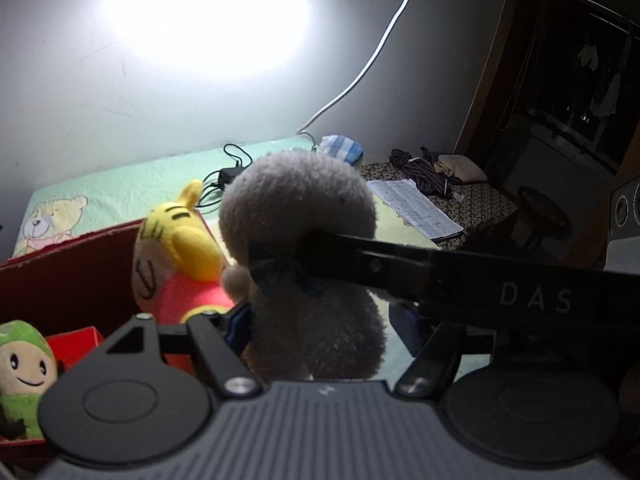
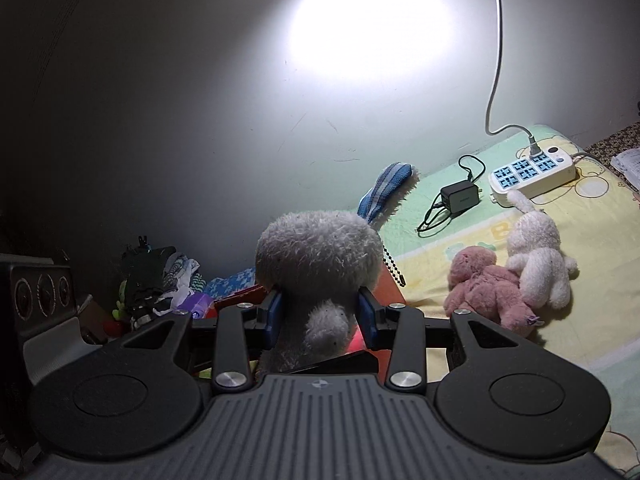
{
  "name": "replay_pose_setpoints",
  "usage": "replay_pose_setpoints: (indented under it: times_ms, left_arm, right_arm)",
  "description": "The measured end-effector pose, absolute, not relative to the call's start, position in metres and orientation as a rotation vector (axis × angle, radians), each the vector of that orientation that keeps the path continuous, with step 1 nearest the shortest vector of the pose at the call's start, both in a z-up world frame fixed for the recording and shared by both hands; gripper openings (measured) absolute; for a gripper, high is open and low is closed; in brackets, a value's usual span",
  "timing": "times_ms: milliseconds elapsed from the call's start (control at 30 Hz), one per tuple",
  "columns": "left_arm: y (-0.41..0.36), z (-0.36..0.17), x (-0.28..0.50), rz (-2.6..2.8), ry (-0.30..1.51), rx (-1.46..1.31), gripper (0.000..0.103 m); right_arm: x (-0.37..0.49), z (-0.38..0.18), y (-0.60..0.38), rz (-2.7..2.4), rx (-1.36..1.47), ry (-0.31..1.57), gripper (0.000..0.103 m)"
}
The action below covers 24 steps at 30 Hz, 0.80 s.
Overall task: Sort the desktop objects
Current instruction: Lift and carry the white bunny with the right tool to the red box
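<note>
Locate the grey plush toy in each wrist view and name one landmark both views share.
Left wrist view: the grey plush toy fills the centre, right of the yellow plush in the red box.
Right wrist view: it sits at lower centre, clamped between the right gripper's blue pads.
Shared landmark: the black charger on the green sheet.

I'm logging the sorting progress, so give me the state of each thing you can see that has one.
Grey plush: upright, clamped in the right gripper.
Left gripper: at the plush's body; grip unclear.
Red box: open, yellow plush and green plush inside.
Power strip: one plug in.
Black charger: unplugged, lying flat.
Pink plush, white plush: lying on the sheet, touching.
</note>
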<state>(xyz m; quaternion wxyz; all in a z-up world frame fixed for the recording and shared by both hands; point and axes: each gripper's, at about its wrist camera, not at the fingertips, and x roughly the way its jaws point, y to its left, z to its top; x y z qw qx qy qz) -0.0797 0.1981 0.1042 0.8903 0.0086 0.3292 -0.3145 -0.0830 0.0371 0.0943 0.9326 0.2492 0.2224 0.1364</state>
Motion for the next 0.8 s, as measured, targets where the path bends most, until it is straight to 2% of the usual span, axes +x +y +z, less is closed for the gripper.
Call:
replay_pose_setpoints:
  times_ms: [367,800]
  left_arm:
    - [0.264,0.108,-0.070,-0.541,0.649,0.010,0.072]
    - [0.304,0.069,-0.021,-0.474,0.779,-0.057,0.072]
  right_arm:
    - [-0.049,0.102,0.108,0.364,0.426,0.441,0.041]
    - [0.002,0.080,0.159,0.373,0.308,0.586,0.040]
